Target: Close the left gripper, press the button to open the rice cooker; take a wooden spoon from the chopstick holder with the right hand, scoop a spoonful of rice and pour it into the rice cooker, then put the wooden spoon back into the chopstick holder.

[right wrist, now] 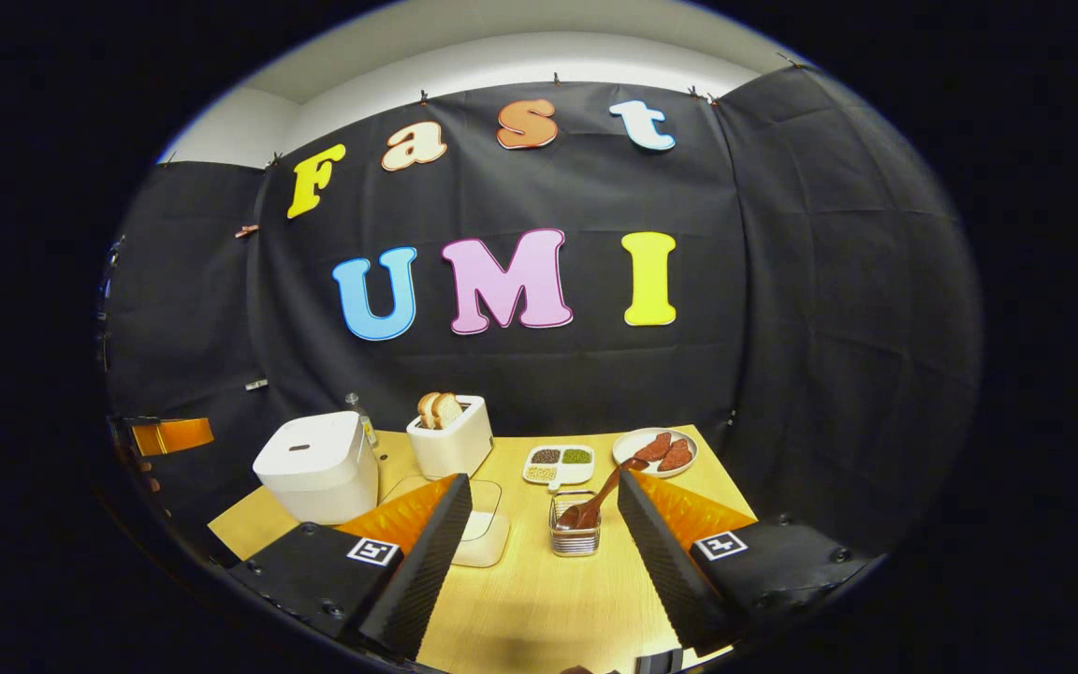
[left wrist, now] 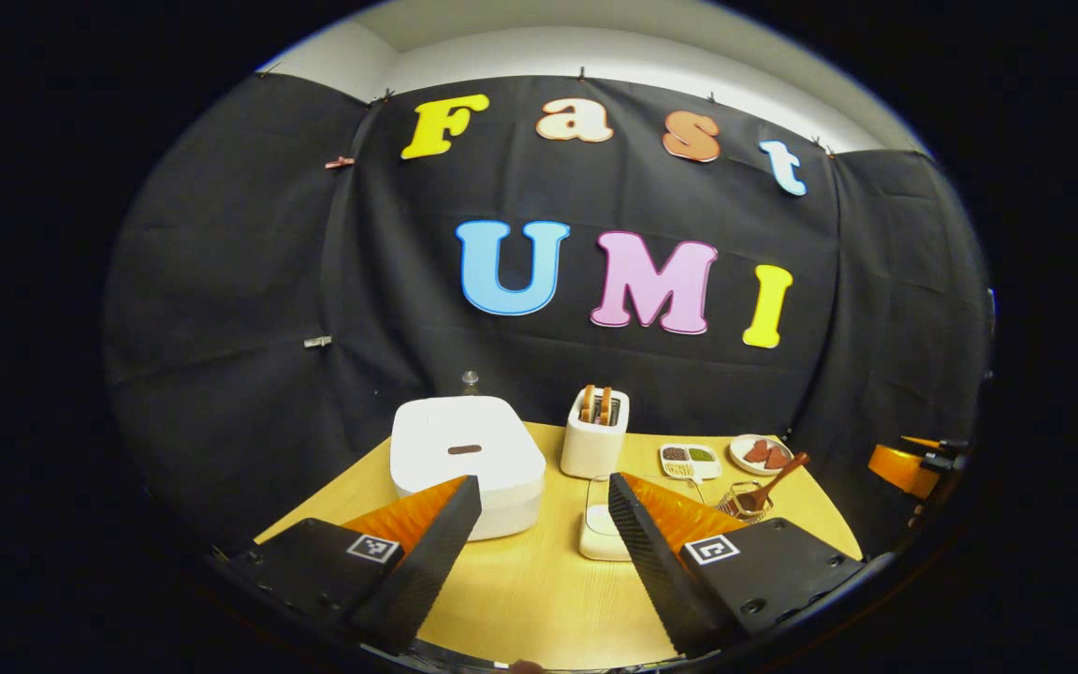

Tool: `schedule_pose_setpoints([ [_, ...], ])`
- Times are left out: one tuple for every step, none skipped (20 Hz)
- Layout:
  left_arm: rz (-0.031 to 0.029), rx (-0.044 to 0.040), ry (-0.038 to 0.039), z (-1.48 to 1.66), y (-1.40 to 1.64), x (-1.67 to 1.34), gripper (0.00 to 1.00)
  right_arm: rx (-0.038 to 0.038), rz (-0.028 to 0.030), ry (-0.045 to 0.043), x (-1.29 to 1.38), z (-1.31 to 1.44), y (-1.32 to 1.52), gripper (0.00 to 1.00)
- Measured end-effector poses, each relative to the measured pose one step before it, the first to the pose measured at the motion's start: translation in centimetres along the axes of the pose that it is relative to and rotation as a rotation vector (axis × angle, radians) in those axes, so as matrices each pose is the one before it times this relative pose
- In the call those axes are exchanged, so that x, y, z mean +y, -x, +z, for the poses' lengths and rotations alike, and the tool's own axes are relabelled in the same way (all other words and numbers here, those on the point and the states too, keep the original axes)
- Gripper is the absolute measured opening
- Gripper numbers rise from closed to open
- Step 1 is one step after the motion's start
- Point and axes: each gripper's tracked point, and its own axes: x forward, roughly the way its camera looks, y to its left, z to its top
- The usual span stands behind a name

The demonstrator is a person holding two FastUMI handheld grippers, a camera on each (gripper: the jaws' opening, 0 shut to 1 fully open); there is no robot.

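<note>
A: Where do we stand? Our left tongs [left wrist: 539, 524] are apart and hold nothing, and so are our right tongs [right wrist: 544, 524].

B: Then nothing is begun yet. The rice cooker [left wrist: 467, 459] sits shut at the left of the bench [left wrist: 539, 599], ahead of our left tongs, with its small dark button [left wrist: 464, 449] on the lid.

A: We bring the left tongs together first and push that button with the closed tip. The cooker looks heavy and hard-shelled, so we judge it won't slide under a press.

B: The wooden spoon [right wrist: 600, 496] leans tilted in the chopstick holder [right wrist: 575, 535], bowl down, handle rising to the right. The holder stands just ahead of our right tongs.

A: The spoon should be light and stiff, smooth wood, a little slippery. We take it on the upper handle, well clear of the holder's rim.

B: The holder seems a light wire or clear thing; lifting at a slant may tip it. The rice tub [right wrist: 478, 529], we guess, is the shallow container near the left finger.
</note>
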Motion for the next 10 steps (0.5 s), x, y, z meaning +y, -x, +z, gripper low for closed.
schedule_pose_setpoints([
  [-0.02512, -0.02177, -0.01818, 0.074, 0.779, -0.156, 0.95, -0.0157, -0.00978, 0.00995, 0.624, -0.05, 1.098, 0.99],
  [-0.02686, -0.0109, -0.00978, -0.207, 0.597, -0.224, 0.95, -0.0028, -0.00984, 0.01095, 0.42, -0.294, 1.069, 0.98],
  [-0.0161, 0.00424, -0.00613, -0.686, 0.618, -0.098, 0.95, 0.00229, -0.0014, 0.00472, 0.601, -0.433, 1.05, 0.98],
  [-0.00575, 0.00223, 0.00188, -0.355, 0.58, 0.131, 0.95, 0.0029, 0.00274, -0.00484, 0.709, -0.162, 0.988, 0.98],
  [-0.00928, -0.00032, 0.00985, -0.013, 0.315, -0.053, 0.95, -0.0016, 0.00365, -0.0106, 0.608, 0.049, 0.84, 0.98],
  [-0.01, -0.00457, 0.01202, 0.037, 0.45, -0.117, 0.95, -0.0066, 0.00055, -0.00657, 0.481, 0.071, 0.736, 0.98],
  [-0.00801, -0.00685, 0.00789, 0.024, 0.299, 0.033, 0.95, -0.00468, -0.00748, 0.00107, 0.135, 0.074, 0.621, 0.98],
  [-0.00603, -0.00456, 0.00103, -0.097, 0.257, 0.086, 0.95, -0.00563, -0.00806, 0.00443, 0.061, 0.018, 0.473, 0.98],
  [-0.00692, 0.00041, -0.0056, -0.269, 0.17, 0.132, 0.95, -0.00243, -0.00649, 0.00124, 0.192, -0.107, 0.42, 0.98],
  [0.00152, 0.0043, -0.00817, -0.221, 0.116, 0.224, 0.95, -0.0031, -0.00233, -0.00582, 0.247, -0.012, 0.346, 0.98],
])
